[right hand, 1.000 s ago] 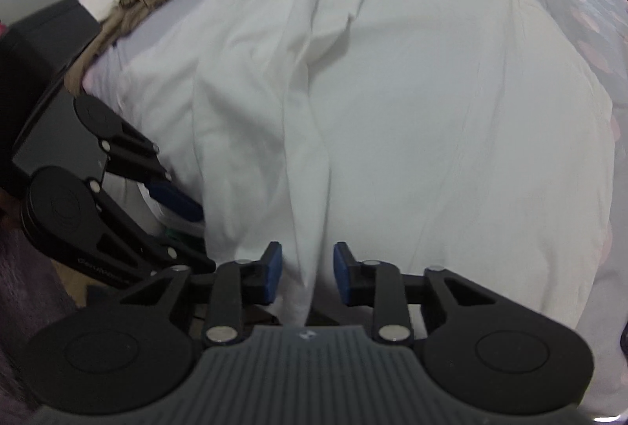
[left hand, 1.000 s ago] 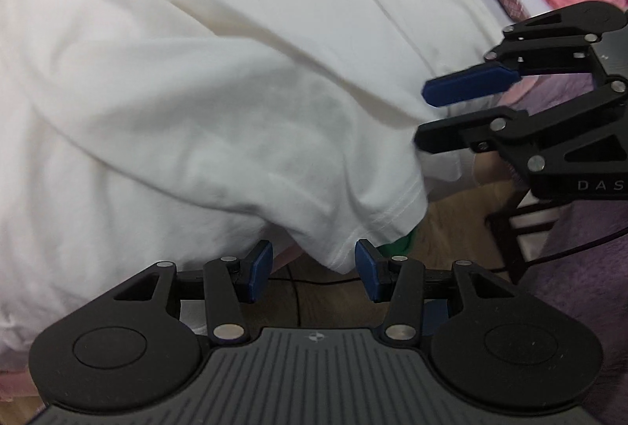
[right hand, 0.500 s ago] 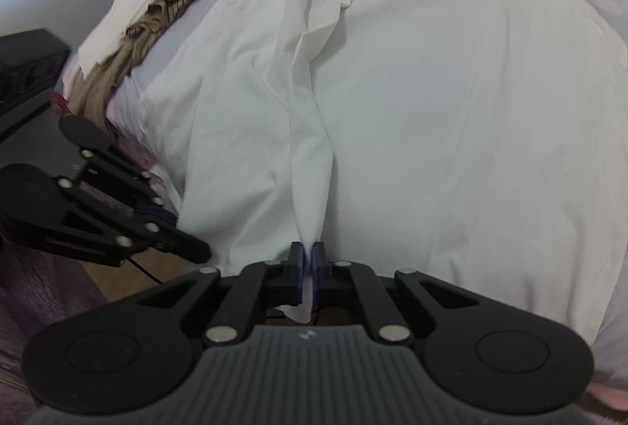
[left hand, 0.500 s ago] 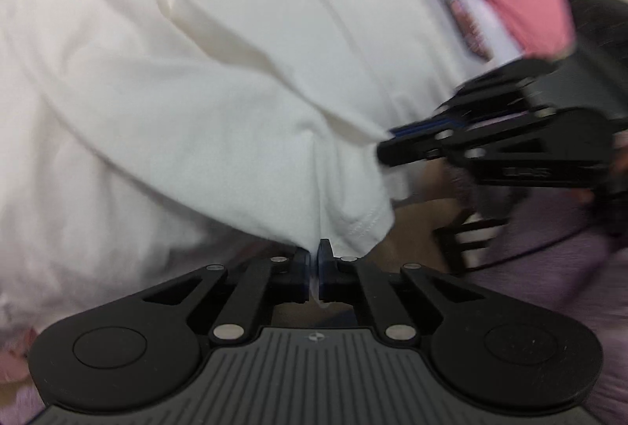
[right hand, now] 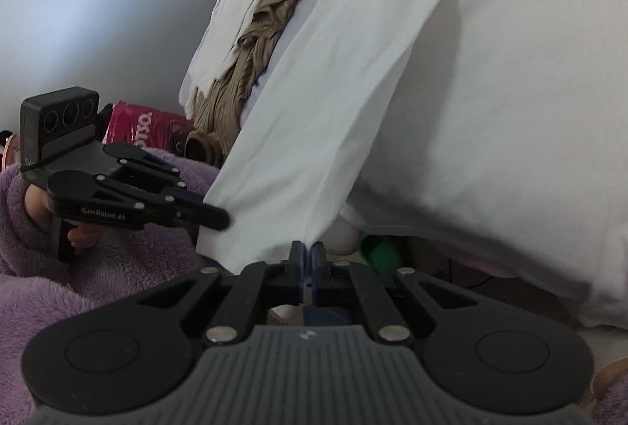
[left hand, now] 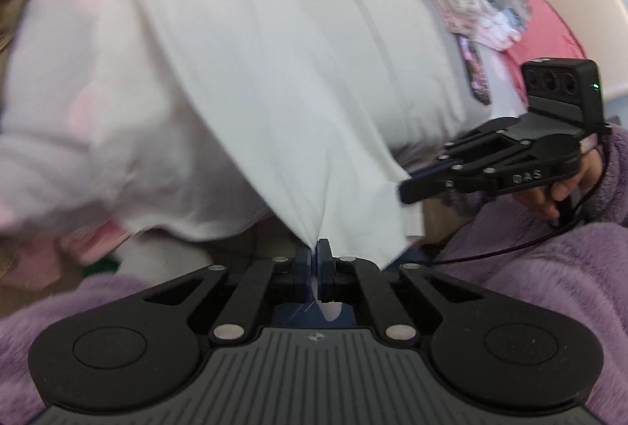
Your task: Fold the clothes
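A large white garment [left hand: 243, 64] lies spread over the bed and hangs off its near edge; it also fills the right wrist view [right hand: 451, 91]. My left gripper [left hand: 317, 252] is shut on the garment's hem, which pulls up taut from the pinch. My right gripper [right hand: 307, 253] is shut on the same hem a short way along. Each gripper shows in the other's view: the right one [left hand: 412, 189] at the hem's corner, the left one [right hand: 219, 219] at the hem's left edge.
A brown ribbed garment and white cloths [right hand: 274, 13] lie heaped at the bed's far left. Folded patterned clothes and a pink item [left hand: 482, 5] sit at the far right. A red bag [right hand: 137, 130] stands by the wall. Purple fleece sleeves [left hand: 530, 268] lie below both grippers.
Both grippers have shut on the hem of the white garment and pulled it back and up off the bed's edge. The cloth now hangs taut between them.
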Available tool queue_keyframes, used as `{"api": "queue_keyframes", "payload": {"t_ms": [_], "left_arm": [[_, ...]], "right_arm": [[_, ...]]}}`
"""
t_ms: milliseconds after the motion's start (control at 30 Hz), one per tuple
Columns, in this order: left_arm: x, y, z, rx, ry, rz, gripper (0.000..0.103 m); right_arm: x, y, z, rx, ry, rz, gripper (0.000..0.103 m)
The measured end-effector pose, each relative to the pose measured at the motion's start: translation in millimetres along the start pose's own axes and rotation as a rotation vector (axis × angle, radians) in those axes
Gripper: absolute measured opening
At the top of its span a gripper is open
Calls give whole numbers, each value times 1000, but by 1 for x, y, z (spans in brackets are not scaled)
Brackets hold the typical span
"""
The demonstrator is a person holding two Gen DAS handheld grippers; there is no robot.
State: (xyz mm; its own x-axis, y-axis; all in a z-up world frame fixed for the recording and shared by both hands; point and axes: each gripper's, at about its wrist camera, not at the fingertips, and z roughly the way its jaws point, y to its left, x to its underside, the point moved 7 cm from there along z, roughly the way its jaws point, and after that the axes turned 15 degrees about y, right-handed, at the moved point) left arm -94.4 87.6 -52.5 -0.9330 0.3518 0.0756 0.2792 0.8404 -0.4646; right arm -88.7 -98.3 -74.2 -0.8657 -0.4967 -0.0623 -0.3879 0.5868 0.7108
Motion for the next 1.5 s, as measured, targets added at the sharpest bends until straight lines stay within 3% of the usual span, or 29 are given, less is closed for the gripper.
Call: {"api": "queue_keyframes", "payload": {"t_ms": [400, 800, 1067, 1167, 1300, 1367, 1500], "left_arm": [[21, 48, -25, -58, -33, -99, 0], [12, 85, 9, -152, 77, -148, 0], [5, 112, 31, -212, 128, -230, 2], [6, 129, 34, -212, 161, -319, 2], [-3, 128, 12, -150, 93, -340, 10], [-15, 120, -5, -149, 42, -306, 19], [-54, 107, -41, -175, -53, -220, 21]], "right_arm": [[-28, 32, 47, -26, 78, -64, 4], [-43, 20, 96, 14, 179, -29, 4], [-47, 12, 119, 120, 211, -64, 4], [-46, 4, 125, 189, 230, -78, 7], [-47, -1, 111, 243, 210, -91, 9], [-51, -3, 99, 296, 183, -105, 9], [-65, -9, 68, 386, 105, -110, 9]]}}
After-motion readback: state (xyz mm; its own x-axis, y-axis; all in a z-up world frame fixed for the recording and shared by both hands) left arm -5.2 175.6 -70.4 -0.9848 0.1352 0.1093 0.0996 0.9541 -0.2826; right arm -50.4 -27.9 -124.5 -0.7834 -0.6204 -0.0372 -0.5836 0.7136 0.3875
